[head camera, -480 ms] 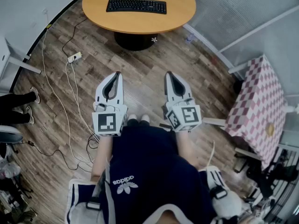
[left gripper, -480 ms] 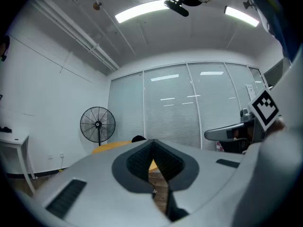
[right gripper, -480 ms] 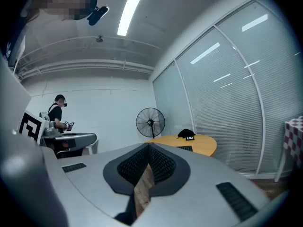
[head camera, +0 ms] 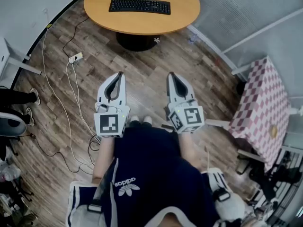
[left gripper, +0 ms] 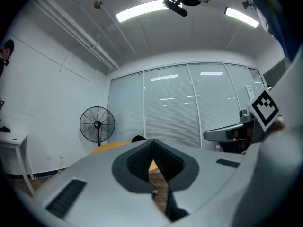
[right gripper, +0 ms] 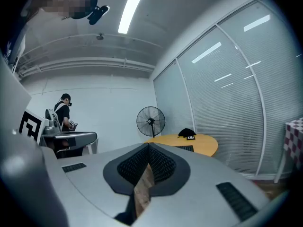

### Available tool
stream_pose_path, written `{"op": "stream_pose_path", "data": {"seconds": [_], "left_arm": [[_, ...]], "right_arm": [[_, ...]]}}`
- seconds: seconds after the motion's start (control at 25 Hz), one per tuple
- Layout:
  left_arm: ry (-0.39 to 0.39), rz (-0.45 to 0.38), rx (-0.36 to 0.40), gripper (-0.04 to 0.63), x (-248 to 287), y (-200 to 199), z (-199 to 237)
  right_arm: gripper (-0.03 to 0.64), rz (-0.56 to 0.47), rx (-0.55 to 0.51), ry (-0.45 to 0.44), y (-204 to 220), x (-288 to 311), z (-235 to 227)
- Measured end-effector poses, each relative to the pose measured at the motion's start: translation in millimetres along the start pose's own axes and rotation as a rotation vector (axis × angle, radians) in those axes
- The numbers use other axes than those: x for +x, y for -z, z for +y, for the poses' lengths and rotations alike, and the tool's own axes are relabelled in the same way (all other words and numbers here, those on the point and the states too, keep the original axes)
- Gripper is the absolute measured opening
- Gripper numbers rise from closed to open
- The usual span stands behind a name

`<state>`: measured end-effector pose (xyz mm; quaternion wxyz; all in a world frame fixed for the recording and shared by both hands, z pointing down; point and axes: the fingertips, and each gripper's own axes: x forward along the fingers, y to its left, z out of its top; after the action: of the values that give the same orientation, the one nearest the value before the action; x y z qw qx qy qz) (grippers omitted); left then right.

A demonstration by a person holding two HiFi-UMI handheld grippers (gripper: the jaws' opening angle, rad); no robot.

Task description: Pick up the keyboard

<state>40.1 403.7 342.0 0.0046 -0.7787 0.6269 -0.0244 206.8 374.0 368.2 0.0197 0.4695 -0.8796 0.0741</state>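
Wood flooring stretched between both grippers and the round bench, where the keyboard lay well ahead, its long axis crosswise to them, about evenly between left gripper and right gripper; both sets of fingers were clenched on nothing

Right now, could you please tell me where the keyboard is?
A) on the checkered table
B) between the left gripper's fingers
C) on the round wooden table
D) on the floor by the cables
C: the keyboard lies flat on the round wooden table, well ahead of the left gripper and the right gripper, both shut and empty.
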Motion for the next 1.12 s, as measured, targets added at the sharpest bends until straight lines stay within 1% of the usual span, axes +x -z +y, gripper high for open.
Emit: {"op": "stream_pose_path", "data": {"seconds": [0.24,0.36,0.48,0.56,0.68,0.88,1.0,1.12], "left_arm": [[0.01,0.004,-0.016,0.005,-1,2,12],[0.028,-0.013,-0.012,0.005,1,-1,16],[0.039,-0.022,-0.001,0.005,5,-3,21],[0.04,-0.022,-0.008,0.005,9,-2,23],[0.039,0.0,-0.031,0.005,17,5,28],[0.013,0.015,-0.057,0.005,51,15,39],[0.004,0.031,-0.032,0.005,80,19,49],[-0.021,0.03,-0.024,0.005,115,10,59]], "right_arm": [[0.005,-0.022,-0.028,-0.022,-4,5,17],[0.006,-0.039,-0.027,-0.011,-3,5,21],[0.006,-0.035,-0.02,-0.007,1,8,22],[0.006,-0.029,-0.016,-0.01,3,11,22],[0.006,-0.013,-0.016,-0.019,7,22,22],[0.006,0.011,-0.02,-0.04,10,52,2],[0.006,0.022,-0.03,-0.045,7,84,-17],[0.005,0.017,-0.044,-0.06,-4,119,-36]]}}
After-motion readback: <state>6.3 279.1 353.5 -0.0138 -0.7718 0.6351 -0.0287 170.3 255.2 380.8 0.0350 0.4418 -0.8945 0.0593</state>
